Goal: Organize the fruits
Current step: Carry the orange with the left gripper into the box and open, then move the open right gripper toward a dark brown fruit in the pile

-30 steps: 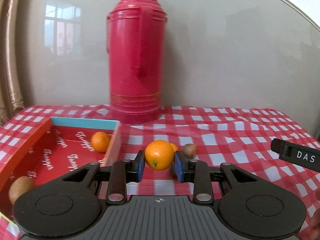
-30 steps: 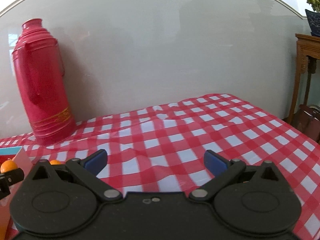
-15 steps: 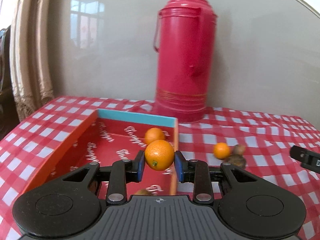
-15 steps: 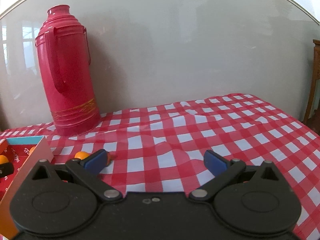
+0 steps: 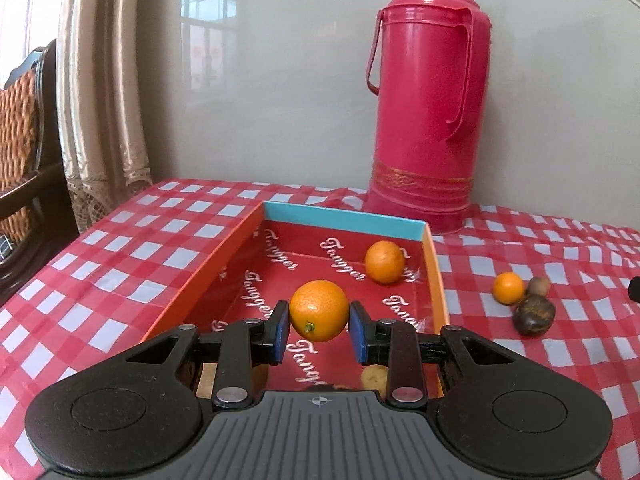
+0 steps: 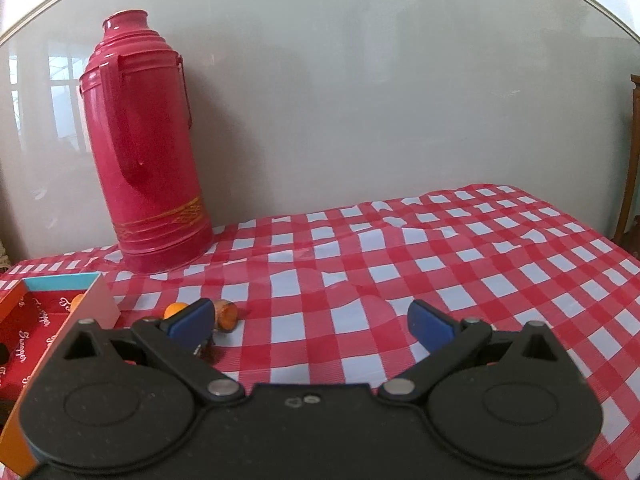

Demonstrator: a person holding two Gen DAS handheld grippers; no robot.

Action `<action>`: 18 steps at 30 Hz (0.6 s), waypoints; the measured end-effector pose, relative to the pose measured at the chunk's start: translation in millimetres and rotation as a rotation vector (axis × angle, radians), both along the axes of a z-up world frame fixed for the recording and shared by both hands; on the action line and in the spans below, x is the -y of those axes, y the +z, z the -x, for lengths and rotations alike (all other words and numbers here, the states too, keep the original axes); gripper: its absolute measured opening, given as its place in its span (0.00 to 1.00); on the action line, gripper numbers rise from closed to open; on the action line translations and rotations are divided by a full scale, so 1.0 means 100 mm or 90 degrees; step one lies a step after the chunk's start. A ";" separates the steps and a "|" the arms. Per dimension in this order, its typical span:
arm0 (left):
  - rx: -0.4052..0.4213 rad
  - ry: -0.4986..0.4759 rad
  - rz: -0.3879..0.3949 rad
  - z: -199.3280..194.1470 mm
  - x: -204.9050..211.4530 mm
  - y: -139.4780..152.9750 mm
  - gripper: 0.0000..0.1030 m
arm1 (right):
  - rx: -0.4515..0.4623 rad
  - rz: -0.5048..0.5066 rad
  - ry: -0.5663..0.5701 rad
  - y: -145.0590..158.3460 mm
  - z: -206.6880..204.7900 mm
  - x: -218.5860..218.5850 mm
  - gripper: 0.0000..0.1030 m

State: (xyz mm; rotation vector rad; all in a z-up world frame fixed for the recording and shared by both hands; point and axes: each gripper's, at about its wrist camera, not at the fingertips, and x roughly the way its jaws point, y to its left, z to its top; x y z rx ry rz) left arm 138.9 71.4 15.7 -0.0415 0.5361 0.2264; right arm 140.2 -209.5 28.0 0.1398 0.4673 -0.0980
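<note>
Starting at your left, the left gripper [image 5: 319, 332] is clamped on an orange [image 5: 319, 310], its 2 blue pads pressing the fruit's sides at its widest part, and it hangs over the open red box [image 5: 435, 276] with the turquoise far wall. A 2nd orange [image 5: 384, 261] already lies on the box floor near that far wall. The held fruit looks firm, round and fairly light, with a dimpled peel that gives the pads some bite; being round, it will probably roll once you let go, so release it low over the box floor. Something pale [image 5: 374, 376] sits lower in the box, half hidden behind the gripper body, and you cannot tell what it is. Right of the box, on the checked tablecloth [image 5: 132, 256], a small orange fruit [image 5: 508, 288] lies beside 2 brown pieces [image 5: 534, 314] that touch each other; their kind is hard to make out. Behind stands the pink thermos [image 5: 428, 120]. Further right, your right gripper [image 6: 312, 322] has its jaws wide apart and empty, and its left pad partly covers the loose fruit [image 6: 176, 310] there.
</note>
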 end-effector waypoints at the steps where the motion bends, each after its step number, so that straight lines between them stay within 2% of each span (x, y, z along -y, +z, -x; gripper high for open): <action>1: -0.002 -0.001 -0.004 0.00 -0.01 -0.01 0.31 | 0.000 0.001 0.003 0.00 0.00 -0.02 0.94; 3: -0.005 0.004 -0.010 0.02 -0.03 -0.01 0.32 | 0.001 0.003 0.008 0.00 0.00 -0.07 0.94; 5: 0.000 0.008 -0.010 0.04 -0.06 0.00 0.57 | -0.001 0.005 0.012 -0.01 -0.01 -0.10 0.94; 6: 0.006 0.015 -0.016 0.06 -0.06 0.01 0.77 | -0.003 0.005 0.013 -0.01 -0.01 -0.11 0.94; 7: 0.017 0.021 -0.026 0.08 -0.07 0.02 0.86 | -0.004 0.006 0.015 -0.02 -0.01 -0.12 0.94; 14: 0.031 0.029 -0.026 0.11 -0.12 0.07 0.87 | -0.008 0.021 0.020 -0.03 -0.01 -0.17 0.94; 18: 0.049 0.035 -0.025 0.14 -0.12 0.10 1.00 | -0.009 0.022 0.020 -0.04 -0.01 -0.16 0.94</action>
